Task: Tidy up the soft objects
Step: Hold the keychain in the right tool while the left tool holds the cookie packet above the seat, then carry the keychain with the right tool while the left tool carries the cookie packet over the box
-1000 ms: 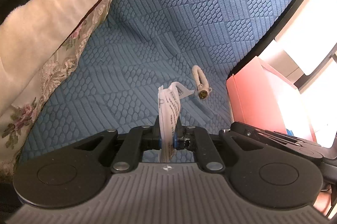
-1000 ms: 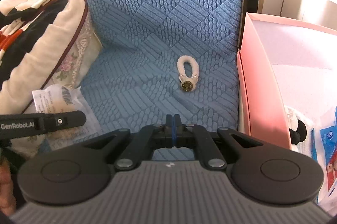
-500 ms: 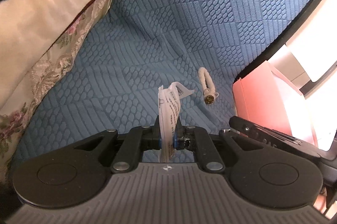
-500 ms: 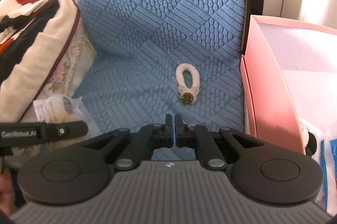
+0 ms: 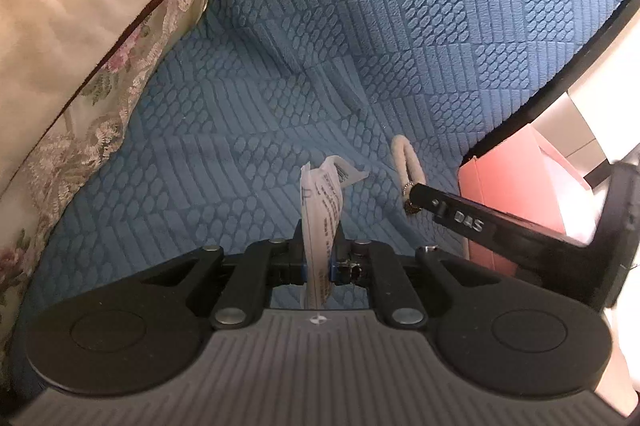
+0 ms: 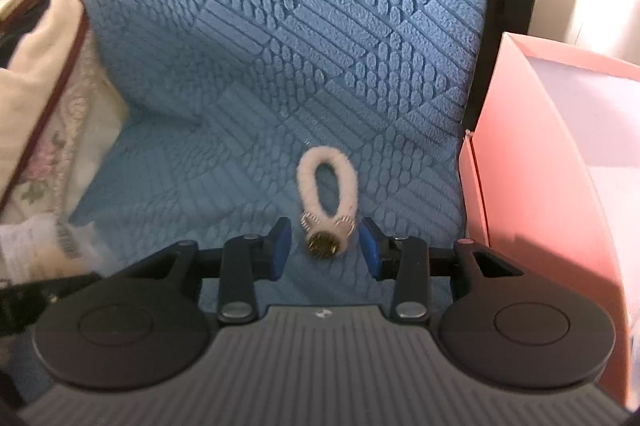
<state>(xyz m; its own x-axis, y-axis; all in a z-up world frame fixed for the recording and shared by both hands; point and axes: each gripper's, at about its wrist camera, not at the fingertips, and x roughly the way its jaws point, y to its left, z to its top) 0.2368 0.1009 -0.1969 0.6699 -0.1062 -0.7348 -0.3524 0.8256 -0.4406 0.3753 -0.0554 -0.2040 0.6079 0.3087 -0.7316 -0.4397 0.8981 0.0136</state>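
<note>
Fuzzy hair tie (image 6: 327, 200) sits between open right gripper (image 6: 325, 246) jaws

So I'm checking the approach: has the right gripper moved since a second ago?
Yes. The right gripper has advanced toward the fuzzy white hair tie on the blue seat cushion, and its jaws, shut before, now stand open.

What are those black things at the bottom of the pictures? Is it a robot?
No robot here. A person holds two pinching tools, one in each hand, and each tool carries a camera looking along its fingers. The black shapes are the tools themselves. One picture comes from the left gripper, which is pinching a white printed packet. The other comes from the right gripper, which is open around the button end of a fuzzy white hair tie lying on a blue cushion. A pink box stands beside the cushion, and a flowered pillow lies on the other side.
</note>
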